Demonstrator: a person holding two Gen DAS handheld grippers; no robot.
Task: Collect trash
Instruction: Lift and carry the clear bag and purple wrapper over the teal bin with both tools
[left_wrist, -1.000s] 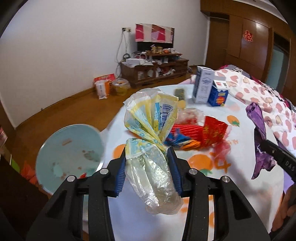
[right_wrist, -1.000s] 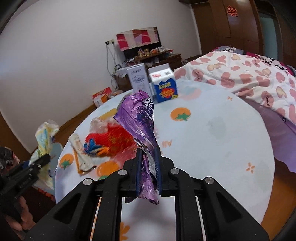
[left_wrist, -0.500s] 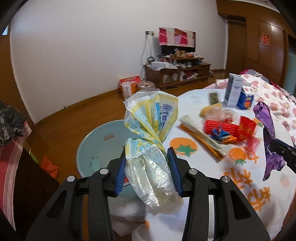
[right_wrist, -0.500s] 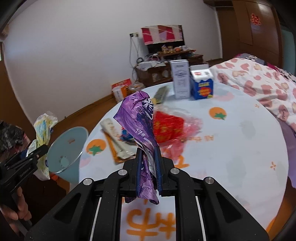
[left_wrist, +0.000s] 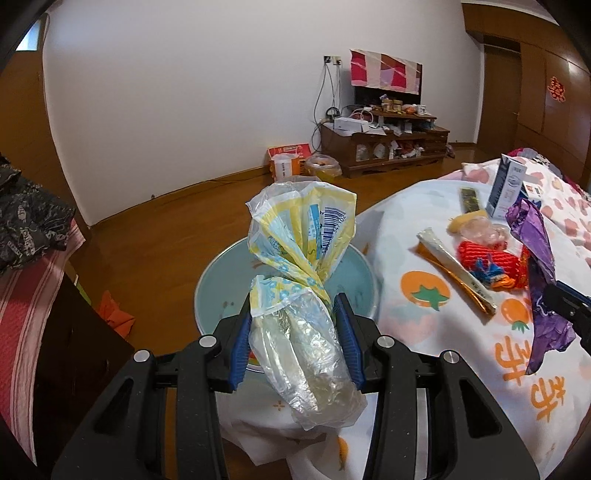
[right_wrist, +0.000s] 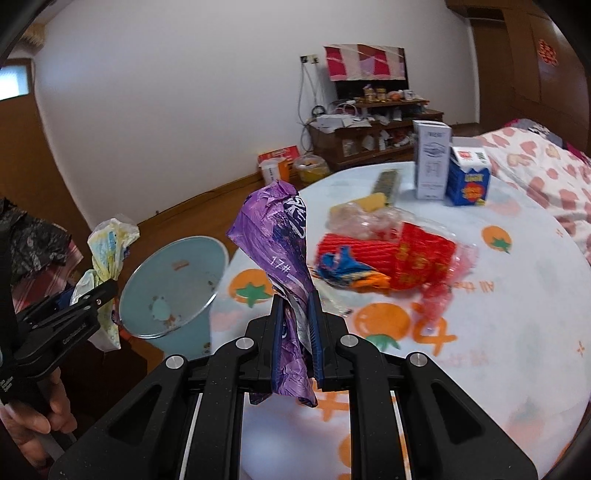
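A: Currently my left tongs (left_wrist: 295, 328) pinch the bag (left_wrist: 301, 266) at its twisted neck, held above the bin (left_wrist: 207, 291) beside the surface (right_wrist: 517, 295). Right tongs (right_wrist: 295, 328) are closed nearly flat on the wrapper (right_wrist: 275, 243).

B: Best release?

A: My judgement: centre over the bin mouth, then open fully; thin film clings to pads.

B: Materials?

A: Bag: crinkled clear-and-yellow plastic, bulging below the grip. Wrapper: purple foil, creased, cone-shaped. Bin: smooth pale-blue, round.
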